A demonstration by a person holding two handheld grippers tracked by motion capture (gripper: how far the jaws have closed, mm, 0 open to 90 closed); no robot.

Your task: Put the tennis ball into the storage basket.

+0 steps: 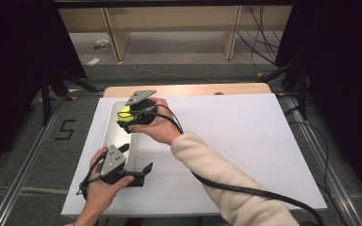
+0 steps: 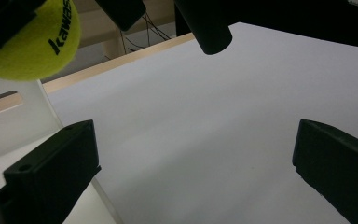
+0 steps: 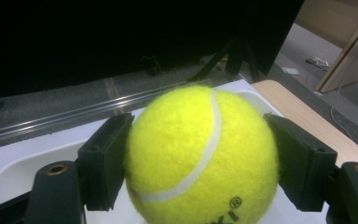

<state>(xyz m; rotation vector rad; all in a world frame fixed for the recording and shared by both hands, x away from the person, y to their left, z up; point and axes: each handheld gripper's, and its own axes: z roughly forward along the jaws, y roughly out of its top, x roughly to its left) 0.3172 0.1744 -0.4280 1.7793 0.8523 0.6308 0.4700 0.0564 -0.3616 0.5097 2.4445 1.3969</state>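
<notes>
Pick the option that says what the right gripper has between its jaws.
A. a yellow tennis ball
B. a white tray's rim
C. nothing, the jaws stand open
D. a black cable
A: in the right gripper view the right gripper's two black jaws press on either side of the yellow tennis ball, held over the white tray.

tennis ball [image 3: 200, 154] above tray [image 1: 112, 134] at sheet's left, left gripper [image 1: 139, 173] nearer the person

The tennis ball [image 2: 28, 39] carries black letters reading "kawas", cut off by the frame edge. A "5" [image 1: 64, 129] is marked on the floor [image 1: 33, 155], left of the surface [image 1: 245, 141].
</notes>
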